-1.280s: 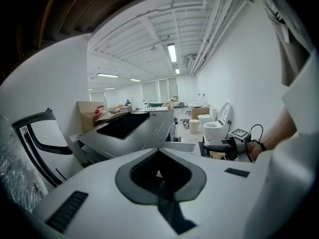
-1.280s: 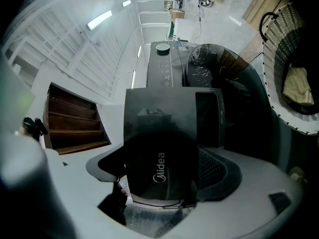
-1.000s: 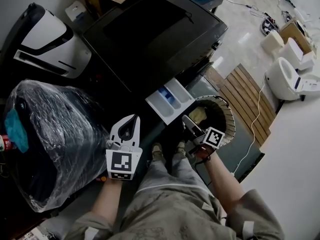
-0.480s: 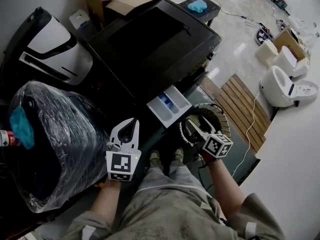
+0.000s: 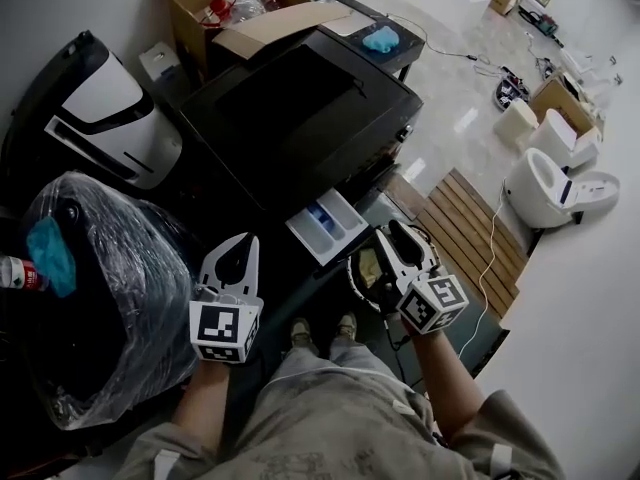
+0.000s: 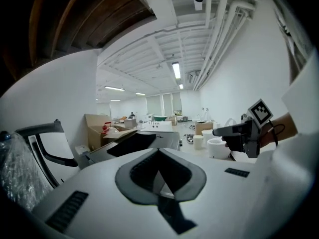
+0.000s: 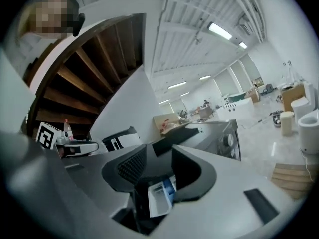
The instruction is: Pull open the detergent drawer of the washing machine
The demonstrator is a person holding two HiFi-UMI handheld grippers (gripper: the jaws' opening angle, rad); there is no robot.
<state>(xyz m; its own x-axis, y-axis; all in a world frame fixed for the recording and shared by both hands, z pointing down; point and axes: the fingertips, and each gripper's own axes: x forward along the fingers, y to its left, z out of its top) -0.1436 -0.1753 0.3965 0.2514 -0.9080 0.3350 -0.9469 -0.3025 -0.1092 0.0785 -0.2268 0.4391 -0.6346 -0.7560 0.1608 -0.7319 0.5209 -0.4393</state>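
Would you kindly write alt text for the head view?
The detergent drawer stands pulled open from the dark washing machine. A person holds the left tool and right tool clear of it; the right tool's empty jaws have just been closing.

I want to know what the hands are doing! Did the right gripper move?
Yes. The right gripper has risen from below the open detergent drawer to beside it. Its jaws have been closing with nothing between them.

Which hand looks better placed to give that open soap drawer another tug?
Right, probably: the right hand-held gripper faces the detergent drawer straight on, jaws having just been closing with nothing between them; the left hand-held gripper aims elsewhere.
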